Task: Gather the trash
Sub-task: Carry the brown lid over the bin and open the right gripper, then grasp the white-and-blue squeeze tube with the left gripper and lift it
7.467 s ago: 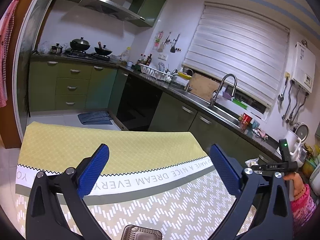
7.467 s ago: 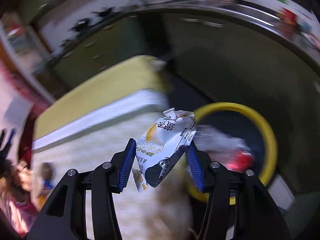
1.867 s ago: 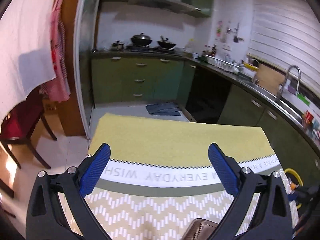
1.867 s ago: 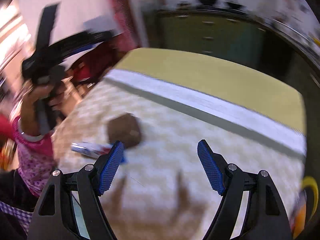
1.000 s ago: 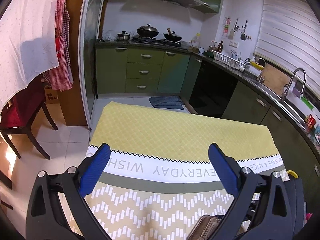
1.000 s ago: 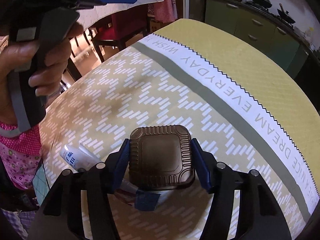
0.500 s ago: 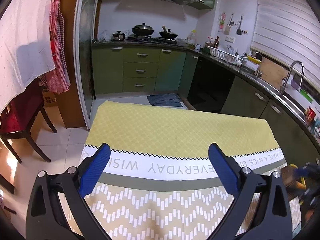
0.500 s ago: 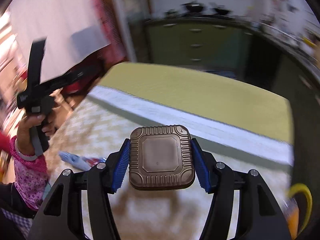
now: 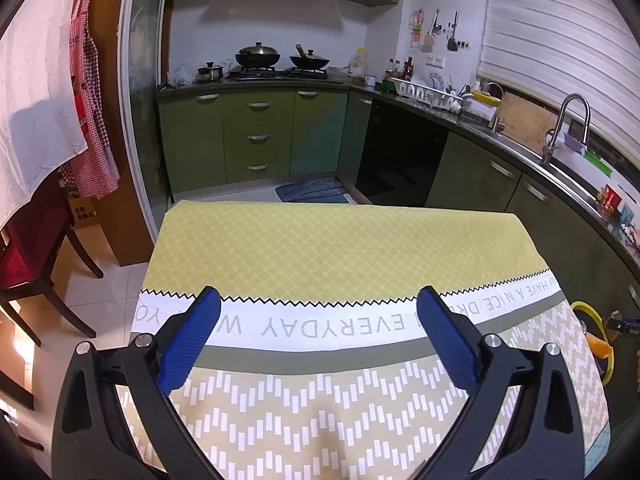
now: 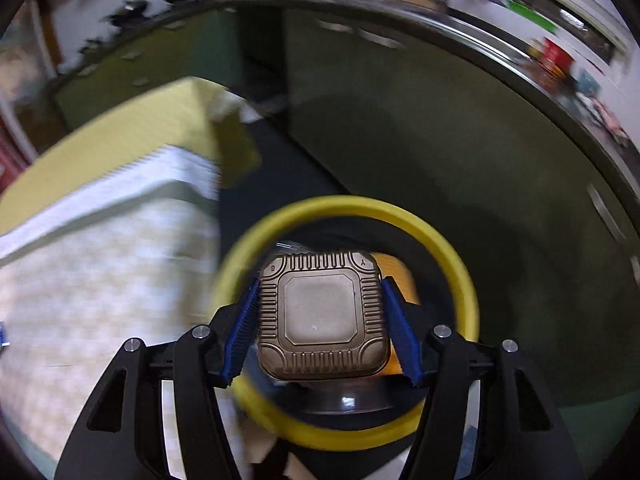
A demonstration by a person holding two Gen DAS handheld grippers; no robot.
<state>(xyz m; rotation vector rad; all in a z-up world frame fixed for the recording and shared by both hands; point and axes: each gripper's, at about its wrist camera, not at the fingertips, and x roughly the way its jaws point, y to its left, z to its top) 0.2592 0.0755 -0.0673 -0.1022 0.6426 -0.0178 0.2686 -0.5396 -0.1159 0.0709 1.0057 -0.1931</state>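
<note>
While right tool (image 10: 322, 316) clamps brown tray (image 10: 322, 316), yellow-rimmed bin (image 10: 448, 248) below, left tool (image 9: 320, 340) apart.

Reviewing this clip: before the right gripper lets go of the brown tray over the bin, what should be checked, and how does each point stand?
1. Right gripper pads clamp brown tray: ok.
2. Tray within yellow-rimmed bin's ring in the right wrist view: ok.
3. Tray low enough over the bin: cannot tell.
4. Room in the bin, trash already inside: cannot tell.
5. Left gripper open, empty, over tablecloth, clear of the bin: ok.
</note>
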